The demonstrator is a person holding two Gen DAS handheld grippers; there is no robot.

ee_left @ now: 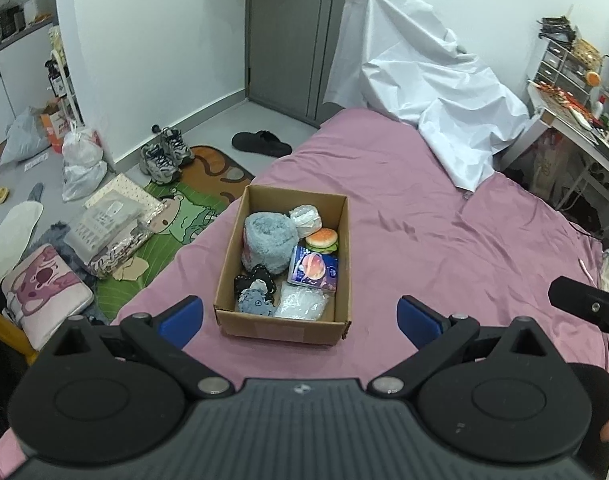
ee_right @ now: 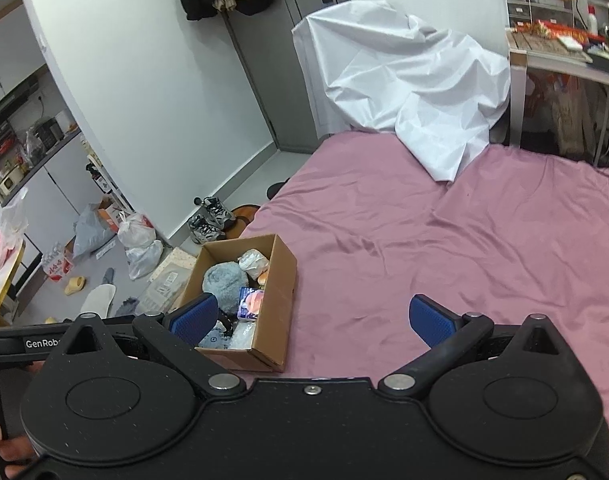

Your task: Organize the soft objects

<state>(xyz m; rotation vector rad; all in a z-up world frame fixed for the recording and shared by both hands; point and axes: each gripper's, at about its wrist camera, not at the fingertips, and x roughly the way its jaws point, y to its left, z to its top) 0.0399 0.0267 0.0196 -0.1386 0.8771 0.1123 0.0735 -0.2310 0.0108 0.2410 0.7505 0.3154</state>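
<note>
Near the left edge of the mauve-sheeted bed (ee_left: 404,216), the open brown cardboard box (ee_left: 282,326) looks filled. Both grippers, left (ee_left: 300,314) and right (ee_right: 312,322), gape empty; any final tuck should press gently.

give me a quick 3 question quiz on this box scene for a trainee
1. True or false: the cardboard box stands on the floor.
2. Which item lies nearest the box's front wall? A) burger toy B) clear plastic bag C) fluffy blue roll
3. Fill in: both the left gripper and the right gripper are ____ and hold nothing.

Key: 1 false, it stands on the pink bedsheet; 2 B; 3 open.
</note>
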